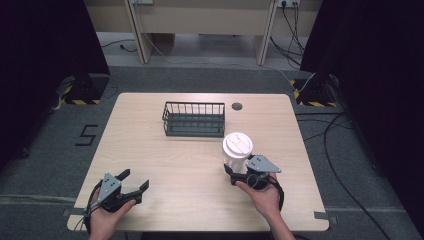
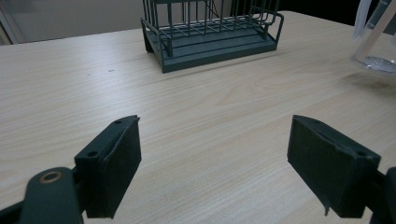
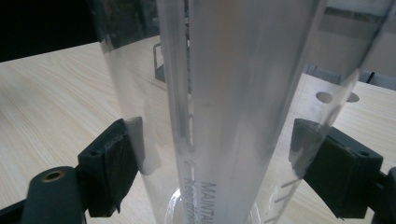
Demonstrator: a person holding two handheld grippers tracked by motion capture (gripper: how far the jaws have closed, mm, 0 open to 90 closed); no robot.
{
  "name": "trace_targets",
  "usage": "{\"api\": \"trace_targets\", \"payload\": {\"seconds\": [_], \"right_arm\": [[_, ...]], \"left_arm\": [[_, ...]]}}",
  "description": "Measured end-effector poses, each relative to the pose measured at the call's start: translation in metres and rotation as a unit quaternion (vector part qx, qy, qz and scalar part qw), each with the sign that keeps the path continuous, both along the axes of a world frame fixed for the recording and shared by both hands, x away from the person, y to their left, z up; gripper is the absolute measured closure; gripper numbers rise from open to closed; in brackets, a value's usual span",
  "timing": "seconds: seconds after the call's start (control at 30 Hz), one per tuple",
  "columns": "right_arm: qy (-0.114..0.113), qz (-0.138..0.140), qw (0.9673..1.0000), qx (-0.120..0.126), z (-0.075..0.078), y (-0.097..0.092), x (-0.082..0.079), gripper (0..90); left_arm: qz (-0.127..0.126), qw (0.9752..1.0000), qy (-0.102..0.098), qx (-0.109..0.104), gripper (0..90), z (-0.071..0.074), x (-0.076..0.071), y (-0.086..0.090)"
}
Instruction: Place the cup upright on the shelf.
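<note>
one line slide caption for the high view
Right gripper closes around a white-lidded clear container; left gripper rests open, wire basket behind.

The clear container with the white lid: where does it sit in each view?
High view: clear container, right of centre, at the right tongs.
Left gripper view: top right corner.
Right gripper view: centre, between the jaws.
Shared landmark: the dark wire basket.

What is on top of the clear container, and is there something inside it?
A white lid covers the clear container. Through its wall, the right gripper view shows a pale upright part; whether the container holds any contents cannot be told.
</note>
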State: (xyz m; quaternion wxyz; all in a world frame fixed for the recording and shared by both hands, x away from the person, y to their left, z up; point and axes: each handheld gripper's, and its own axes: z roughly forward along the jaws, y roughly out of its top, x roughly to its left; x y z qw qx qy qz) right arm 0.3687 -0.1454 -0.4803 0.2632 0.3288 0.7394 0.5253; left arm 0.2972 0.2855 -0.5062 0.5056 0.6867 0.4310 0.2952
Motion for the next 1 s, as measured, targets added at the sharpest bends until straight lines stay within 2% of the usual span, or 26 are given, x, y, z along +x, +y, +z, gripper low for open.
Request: {"api": "trace_targets", "payload": {"seconds": [0.57, 1.0], "right_arm": [[-0.009, 0.002, 0.9999, -0.004, 0.014, 0.009, 0.012, 18.4], [-0.011, 0.001, 0.9999, -0.002, 0.019, 0.014, 0.021, 18.5]], "left_arm": [[0.0, 1.0, 0.0, -0.001, 17.1, 0.0, 0.0, 0.001], [0.001, 1.0, 0.0, -0.003, 17.1, 0.0, 0.0, 0.001]]}}
